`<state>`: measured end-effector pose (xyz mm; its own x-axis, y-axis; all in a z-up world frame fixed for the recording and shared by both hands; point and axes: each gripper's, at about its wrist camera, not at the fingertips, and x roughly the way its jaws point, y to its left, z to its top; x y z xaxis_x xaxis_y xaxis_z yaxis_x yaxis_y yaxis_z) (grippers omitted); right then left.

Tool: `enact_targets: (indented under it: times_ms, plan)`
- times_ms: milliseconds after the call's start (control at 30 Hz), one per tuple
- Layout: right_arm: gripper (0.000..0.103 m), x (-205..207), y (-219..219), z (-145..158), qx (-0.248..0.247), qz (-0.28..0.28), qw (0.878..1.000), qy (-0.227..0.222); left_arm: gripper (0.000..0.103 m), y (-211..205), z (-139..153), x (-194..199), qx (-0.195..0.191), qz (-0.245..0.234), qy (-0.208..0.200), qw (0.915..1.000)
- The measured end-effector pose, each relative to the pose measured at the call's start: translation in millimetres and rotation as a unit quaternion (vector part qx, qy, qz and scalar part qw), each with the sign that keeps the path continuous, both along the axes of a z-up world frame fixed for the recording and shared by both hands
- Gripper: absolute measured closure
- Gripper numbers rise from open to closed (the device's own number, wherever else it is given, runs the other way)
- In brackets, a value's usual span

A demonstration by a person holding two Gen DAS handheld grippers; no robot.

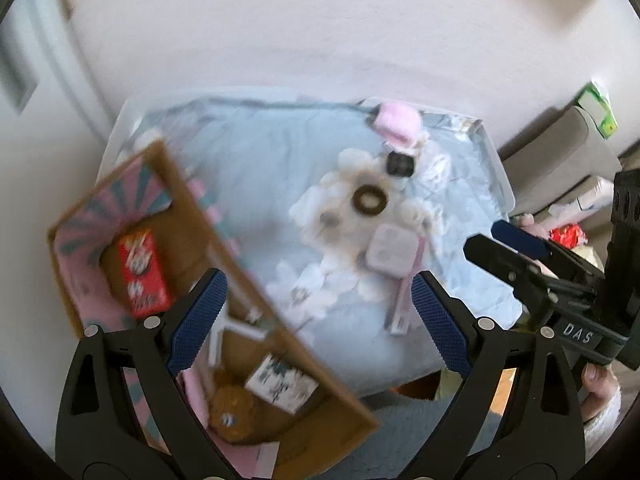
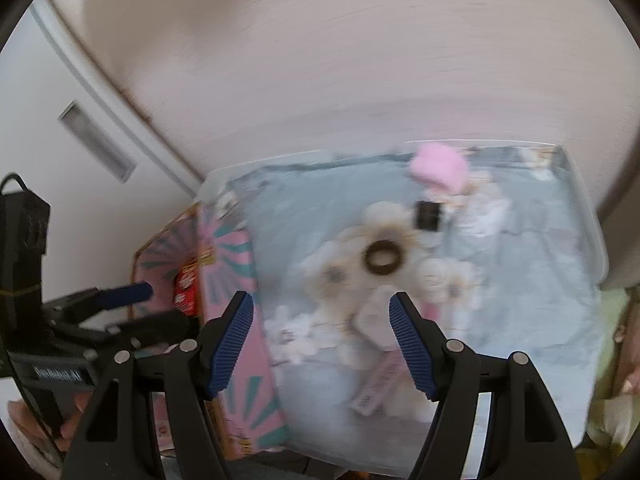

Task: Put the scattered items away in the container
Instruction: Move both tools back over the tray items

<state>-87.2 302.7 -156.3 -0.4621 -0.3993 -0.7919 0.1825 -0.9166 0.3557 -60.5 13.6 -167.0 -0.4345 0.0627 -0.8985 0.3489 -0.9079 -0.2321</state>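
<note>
A brown cardboard box (image 1: 192,216) with pink and teal flaps stands at the left and holds a red packet (image 1: 142,272), a white printed packet (image 1: 280,384) and a brown round thing (image 1: 232,408). Scattered on the pale blue cloth (image 1: 248,168) lie a brown ring (image 1: 370,199), a white square case (image 1: 389,250), a pink stick (image 1: 406,300), a black clip (image 1: 400,164) and a pink fluffy item (image 1: 398,122). My left gripper (image 1: 318,320) is open over the box's right edge. My right gripper (image 2: 322,344) is open above the case (image 2: 374,316), ring (image 2: 382,261) and stick (image 2: 378,388).
The cloth with white flower shapes (image 1: 340,216) lies in a clear plastic tub (image 1: 498,168) against a pale wall. The box (image 2: 232,264) stands left of the tub (image 2: 592,232). A beige seat with clutter (image 1: 560,168) is at the right.
</note>
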Motion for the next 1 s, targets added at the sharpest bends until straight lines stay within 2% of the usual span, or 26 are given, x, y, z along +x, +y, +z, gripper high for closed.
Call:
enact_targets:
  times_ms: [233,367,467,567,800,1000]
  plan:
    - [0.036,-4,45,3,0.024,-0.054,0.998,0.007,0.010,21,11,-66,-0.013,-0.035,-0.001,0.9993]
    - [0.036,-12,66,-5,0.033,-0.077,0.996,-0.003,0.010,32,8,-102,-0.010,-0.049,-0.006,0.9987]
    - [0.036,-22,81,-15,0.029,-0.086,0.996,-0.014,0.009,41,1,-134,-0.026,-0.064,-0.015,0.9975]
    - [0.036,-36,94,-27,0.030,-0.099,0.994,-0.023,0.009,48,-14,-169,-0.038,-0.068,-0.026,0.9966]
    - [0.036,-76,110,-68,0.026,-0.126,0.991,-0.047,0.009,45,-67,-239,-0.030,-0.051,-0.061,0.9964]
    - [0.036,-107,110,-94,0.008,-0.152,0.986,-0.069,0.009,40,-105,-268,-0.022,-0.039,-0.090,0.9949]
